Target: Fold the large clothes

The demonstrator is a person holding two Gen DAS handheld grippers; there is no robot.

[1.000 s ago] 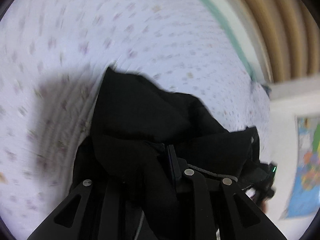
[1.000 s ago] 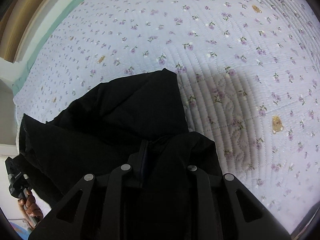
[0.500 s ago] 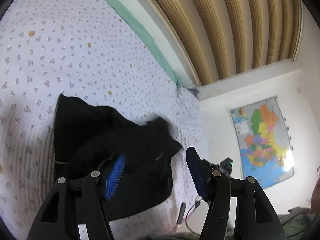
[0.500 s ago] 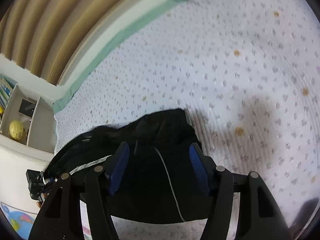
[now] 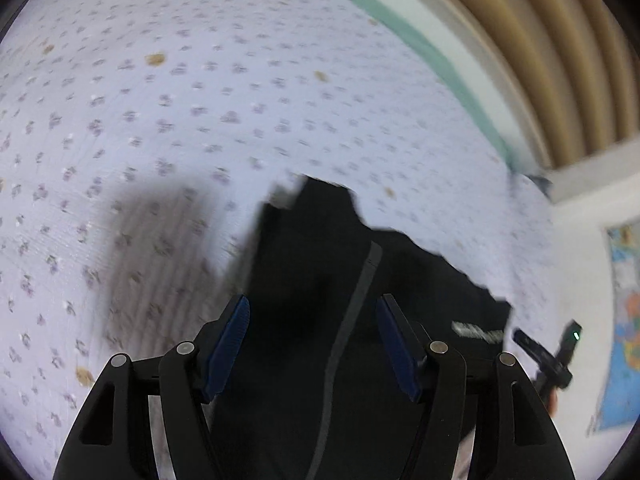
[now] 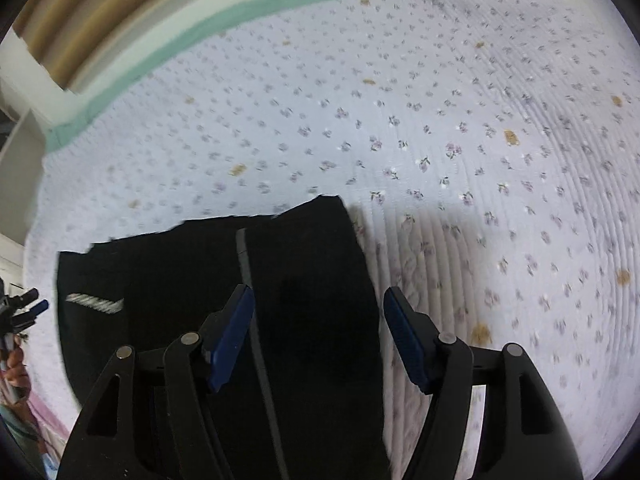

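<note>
A black garment [image 5: 320, 264] with a grey stripe lies spread on the flowered bedspread [image 5: 200, 100]. It shows in the right wrist view [image 6: 304, 264] too, with a white mark near its left edge. My left gripper [image 5: 313, 322] is open just above the garment, its blue pads either side of the stripe. My right gripper [image 6: 319, 318] is open above the garment's right edge, holding nothing. The other gripper shows at the right edge of the left wrist view [image 5: 548, 356].
The bed has a green border [image 6: 224, 12] along a beige ribbed headboard [image 5: 540, 40]. A white wall with a coloured map [image 5: 624, 320] is at the right. A white shelf [image 6: 16, 152] stands at the left of the right wrist view.
One second ago both grippers were shut on the black garment. They let it go and lifted, and now hover open low over the garment lying flatter on the bed.
</note>
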